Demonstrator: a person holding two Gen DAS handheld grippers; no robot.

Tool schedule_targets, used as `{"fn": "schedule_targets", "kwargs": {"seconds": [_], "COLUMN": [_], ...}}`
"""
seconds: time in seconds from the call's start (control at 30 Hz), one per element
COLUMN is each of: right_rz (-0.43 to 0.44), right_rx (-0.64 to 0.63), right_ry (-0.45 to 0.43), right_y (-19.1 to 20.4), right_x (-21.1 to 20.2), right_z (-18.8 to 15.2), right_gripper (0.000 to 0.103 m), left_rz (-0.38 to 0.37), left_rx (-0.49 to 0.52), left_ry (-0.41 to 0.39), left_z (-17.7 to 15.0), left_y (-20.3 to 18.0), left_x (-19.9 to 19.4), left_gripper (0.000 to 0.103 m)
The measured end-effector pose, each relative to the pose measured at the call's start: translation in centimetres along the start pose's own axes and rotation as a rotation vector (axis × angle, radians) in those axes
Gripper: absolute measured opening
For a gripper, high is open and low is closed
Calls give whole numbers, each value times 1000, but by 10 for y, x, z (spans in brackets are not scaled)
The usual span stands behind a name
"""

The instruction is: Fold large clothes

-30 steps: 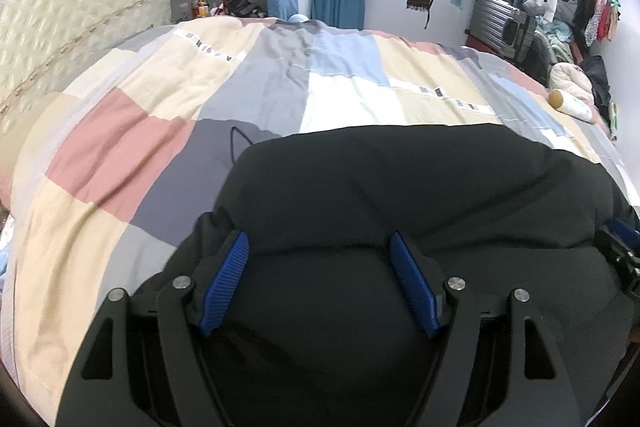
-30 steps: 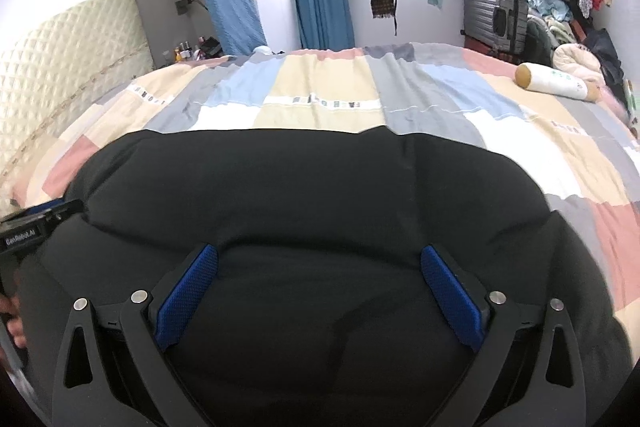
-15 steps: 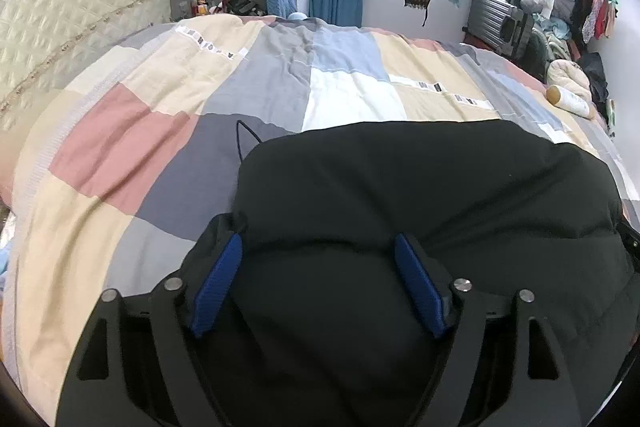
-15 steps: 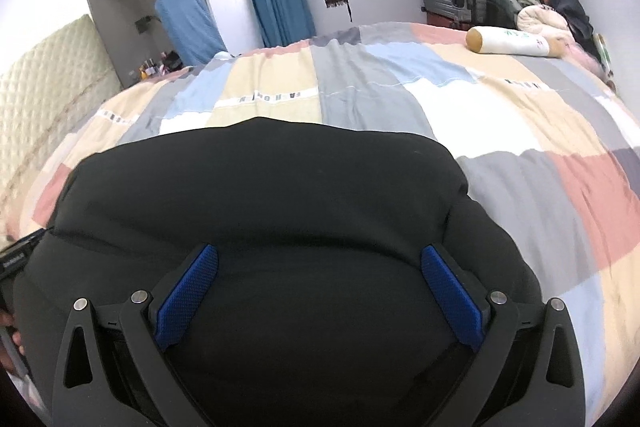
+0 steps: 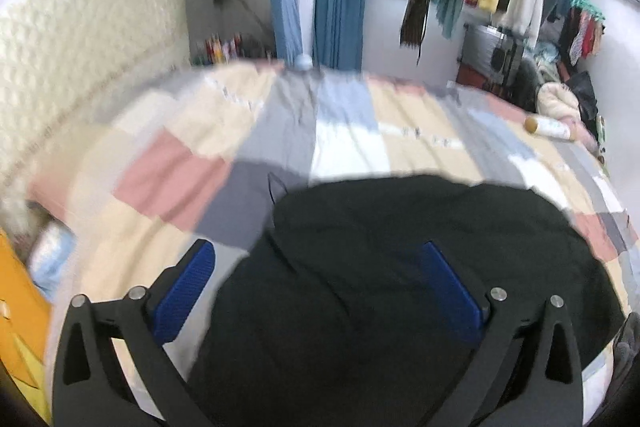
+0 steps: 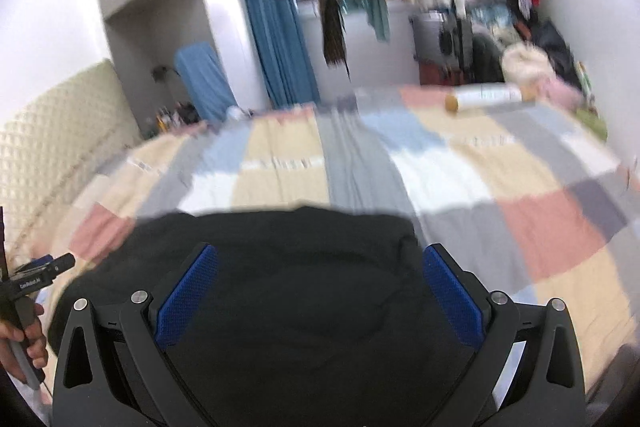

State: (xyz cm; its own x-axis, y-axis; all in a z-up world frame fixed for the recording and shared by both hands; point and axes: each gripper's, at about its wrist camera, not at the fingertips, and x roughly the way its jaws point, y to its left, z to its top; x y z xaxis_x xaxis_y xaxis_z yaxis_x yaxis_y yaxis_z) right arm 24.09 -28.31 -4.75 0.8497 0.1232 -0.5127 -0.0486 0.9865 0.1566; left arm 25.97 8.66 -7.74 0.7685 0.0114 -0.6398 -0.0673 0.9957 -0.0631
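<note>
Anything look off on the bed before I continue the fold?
Only a thin dark cord poking from under the black garment's far-left edge on the patchwork quilt; it might snag. Both views are blurred.

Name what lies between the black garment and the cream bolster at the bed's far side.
Only patchwork bedspread separates the black garment from the cream bolster, per the right wrist view.

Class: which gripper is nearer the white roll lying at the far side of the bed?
Right. The right gripper sits over the black garment, on the white roll side; the left gripper lies farther toward the headboard.
</note>
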Motion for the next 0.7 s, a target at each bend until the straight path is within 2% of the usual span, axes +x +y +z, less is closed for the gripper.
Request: {"fn": "schedule_targets", "kwargs": {"seconds": [0.1,0.3,0.5,0.7], "right_rz": [35,73,123,145], "right_rx": [-18,-47,-58,-101], "right_ry": [-67,-204,-278,-347], "right_y": [16,41,60,80], "right_x": [-41,-129,-201,-258], "right_z": [22,50,54,37], "right_gripper": [102,102,102,102], "left_rz": [-31,-65,-86,-114], "left_rx": [-14,32,40,8], "left_ry": [-59,-179,-284,-327], "left_z": [14,32,31,18], "left_y": [-3,-20,-27,-25], "left_x": [-48,-144,-221,-261], "left_gripper": [103,103,103,103]}}
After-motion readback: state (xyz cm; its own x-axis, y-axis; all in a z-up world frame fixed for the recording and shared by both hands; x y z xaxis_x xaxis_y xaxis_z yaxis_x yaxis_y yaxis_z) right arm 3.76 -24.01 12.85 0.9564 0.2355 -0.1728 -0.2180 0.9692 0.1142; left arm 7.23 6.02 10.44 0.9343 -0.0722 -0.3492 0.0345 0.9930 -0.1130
